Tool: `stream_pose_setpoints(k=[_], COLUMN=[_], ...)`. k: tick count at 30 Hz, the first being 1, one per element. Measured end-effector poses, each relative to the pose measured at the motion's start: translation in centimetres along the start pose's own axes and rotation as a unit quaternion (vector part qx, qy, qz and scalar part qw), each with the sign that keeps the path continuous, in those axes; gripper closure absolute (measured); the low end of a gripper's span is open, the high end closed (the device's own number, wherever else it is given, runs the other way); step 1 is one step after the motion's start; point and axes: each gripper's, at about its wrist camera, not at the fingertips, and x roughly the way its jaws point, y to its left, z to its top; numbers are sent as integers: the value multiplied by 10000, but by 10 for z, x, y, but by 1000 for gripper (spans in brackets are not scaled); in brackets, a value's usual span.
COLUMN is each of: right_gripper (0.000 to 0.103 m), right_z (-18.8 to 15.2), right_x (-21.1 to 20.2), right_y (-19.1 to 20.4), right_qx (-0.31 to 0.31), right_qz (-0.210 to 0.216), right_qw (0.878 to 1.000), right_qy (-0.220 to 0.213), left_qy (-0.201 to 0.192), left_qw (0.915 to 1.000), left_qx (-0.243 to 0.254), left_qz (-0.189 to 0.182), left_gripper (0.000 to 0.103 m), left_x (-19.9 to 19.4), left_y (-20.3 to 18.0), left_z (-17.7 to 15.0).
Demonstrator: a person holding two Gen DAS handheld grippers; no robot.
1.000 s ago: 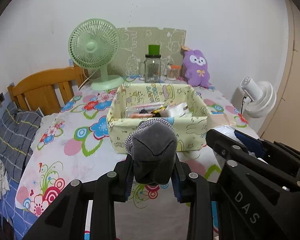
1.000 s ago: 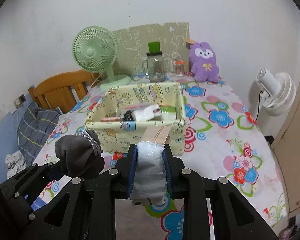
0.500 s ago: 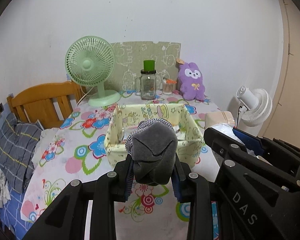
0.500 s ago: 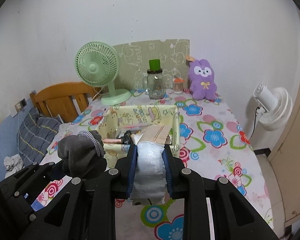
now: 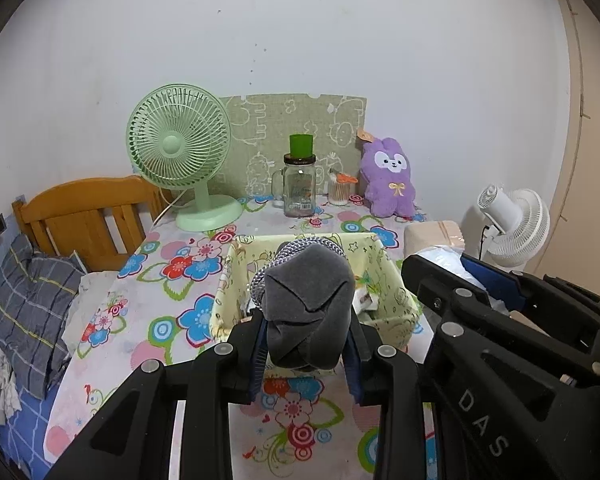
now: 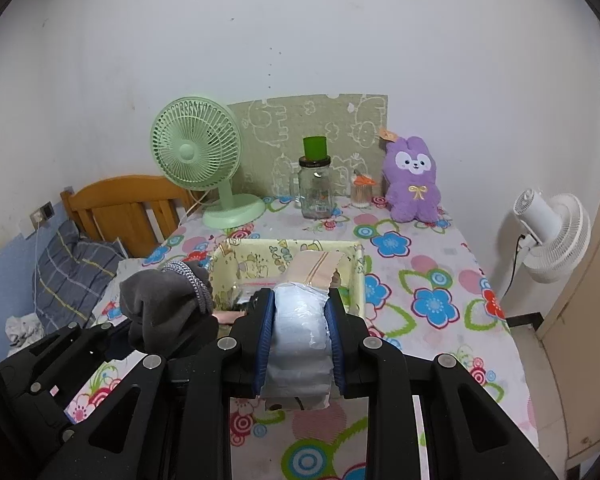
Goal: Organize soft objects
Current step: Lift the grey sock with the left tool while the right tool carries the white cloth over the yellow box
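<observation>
My left gripper (image 5: 306,330) is shut on a rolled grey sock bundle (image 5: 306,304) with a striped cuff; the same bundle shows at the left of the right wrist view (image 6: 166,308). My right gripper (image 6: 300,308) is shut on a pale blue plastic-wrapped tissue pack (image 6: 300,326) with a beige end. Both hang above the near side of a yellow cartoon-print fabric box (image 5: 384,256) (image 6: 256,256) on the flowered table, which holds several small packets. The right gripper's black frame (image 5: 500,328) fills the lower right of the left wrist view.
At the table's back stand a green desk fan (image 5: 180,152), a glass jar with a green lid (image 5: 299,188), a small toothpick jar (image 5: 338,190) and a purple plush bunny (image 5: 390,178). A wooden headboard (image 5: 88,216) and pillow lie left; a white fan (image 6: 552,232) stands right.
Both grippers have risen and drawn back with their loads still held. The fabric box now sits lower and smaller in both views, and more wall shows above.
</observation>
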Motion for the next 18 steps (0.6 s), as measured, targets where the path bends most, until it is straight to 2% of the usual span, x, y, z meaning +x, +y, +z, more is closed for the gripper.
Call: stream_pose_setpoints(k=[18], right_gripper=[74], right_z=[19], right_x=[46], right_y=[-3], right_qx=[-3], right_qz=[8], right_qw=[9999], right_qy=[103], left_qy=[61], left_qw=[9999], left_qx=[-2], left_qz=[87], left_gripper=[71], left_x=[39], left_y=[8], left_z=[18])
